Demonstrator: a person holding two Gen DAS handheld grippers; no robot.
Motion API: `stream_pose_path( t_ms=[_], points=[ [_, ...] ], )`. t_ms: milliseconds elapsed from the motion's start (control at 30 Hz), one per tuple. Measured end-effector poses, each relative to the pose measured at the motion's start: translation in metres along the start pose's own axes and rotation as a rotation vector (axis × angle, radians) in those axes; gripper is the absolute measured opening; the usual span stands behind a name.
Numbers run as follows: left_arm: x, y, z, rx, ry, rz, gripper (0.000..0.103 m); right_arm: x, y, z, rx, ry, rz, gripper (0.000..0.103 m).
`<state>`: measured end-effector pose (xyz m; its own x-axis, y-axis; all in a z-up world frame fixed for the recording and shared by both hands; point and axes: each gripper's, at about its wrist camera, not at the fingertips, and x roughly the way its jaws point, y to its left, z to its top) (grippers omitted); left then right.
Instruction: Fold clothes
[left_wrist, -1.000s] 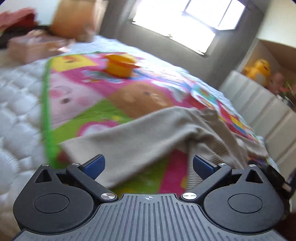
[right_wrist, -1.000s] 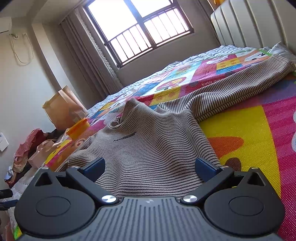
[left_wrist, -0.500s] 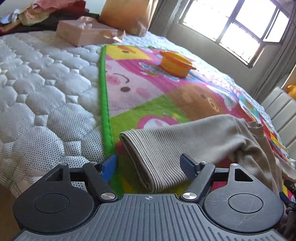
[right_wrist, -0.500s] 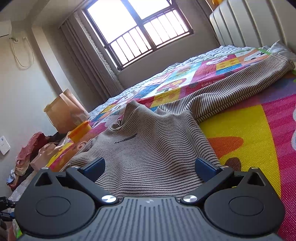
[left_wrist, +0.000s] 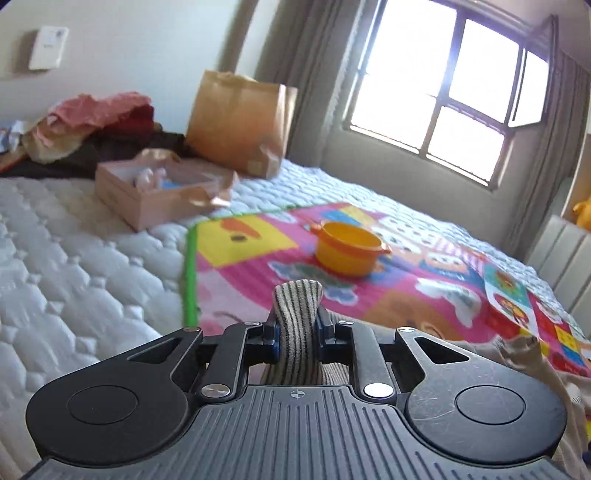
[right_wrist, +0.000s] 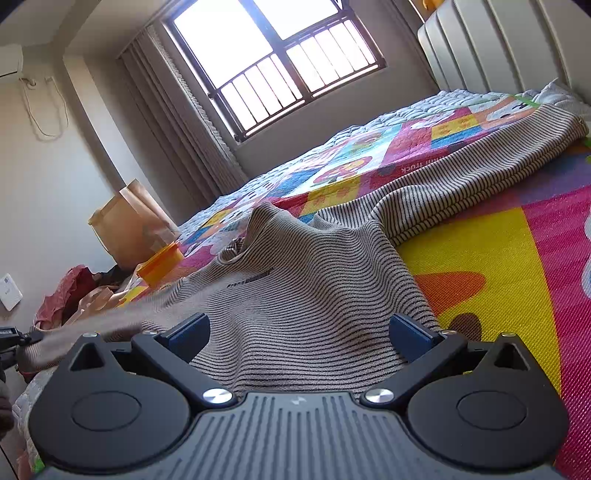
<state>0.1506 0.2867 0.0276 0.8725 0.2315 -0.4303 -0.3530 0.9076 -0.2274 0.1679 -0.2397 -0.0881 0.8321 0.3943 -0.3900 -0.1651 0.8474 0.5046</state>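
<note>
The left claw (left_wrist: 297, 338) is clamped on the cuff of a sleeve (left_wrist: 297, 314) of the striped sweater (right_wrist: 295, 295); the cuff sticks up between its 2 fingers at the lower centre of the left wrist view. The right claw (right_wrist: 299, 330) is spread wide, its blue pads either side of the sweater's lower body, gripping nothing. The sweater lies spread on the colourful play mat (right_wrist: 487, 251) on the bed, filling the middle of the right wrist view, with its other sleeve stretching to the upper right. An orange toy pot (left_wrist: 349, 249) stands on the mat above the cuff. A pink box (left_wrist: 155, 192) and a brown paper bag (left_wrist: 240, 122) sit at the upper left of the left wrist view.
</note>
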Motion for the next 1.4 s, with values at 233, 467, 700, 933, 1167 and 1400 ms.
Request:
stream_pose_path(
  t_ms=[233, 467, 700, 933, 1167, 1400],
  points=[
    [0.020, 0.007, -0.007, 0.036, 0.047, 0.091, 0.031, 0.010, 0.007, 0.009, 0.016, 0.073, -0.043, 0.103],
    [-0.017, -0.044, -0.024, -0.043, -0.069, -0.021, 0.088, 0.018, 0.002, 0.019, 0.096, 0.179, 0.007, 0.103],
    [-0.006, -0.167, -0.080, 0.120, 0.005, -0.446, 0.100, -0.010, -0.008, 0.068, 0.023, 0.092, -0.094, 0.097],
    [0.018, -0.206, -0.143, 0.247, 0.139, -0.559, 0.103, -0.032, -0.103, 0.136, 0.081, -0.092, -0.481, 0.045],
    [0.014, -0.186, -0.143, 0.199, 0.168, -0.515, 0.103, 0.015, -0.171, 0.136, 0.285, -0.116, -0.622, 0.045],
    [0.012, -0.180, -0.143, 0.185, 0.148, -0.496, 0.103, 0.045, -0.185, 0.165, 0.267, -0.198, -0.554, 0.021]
  ],
)
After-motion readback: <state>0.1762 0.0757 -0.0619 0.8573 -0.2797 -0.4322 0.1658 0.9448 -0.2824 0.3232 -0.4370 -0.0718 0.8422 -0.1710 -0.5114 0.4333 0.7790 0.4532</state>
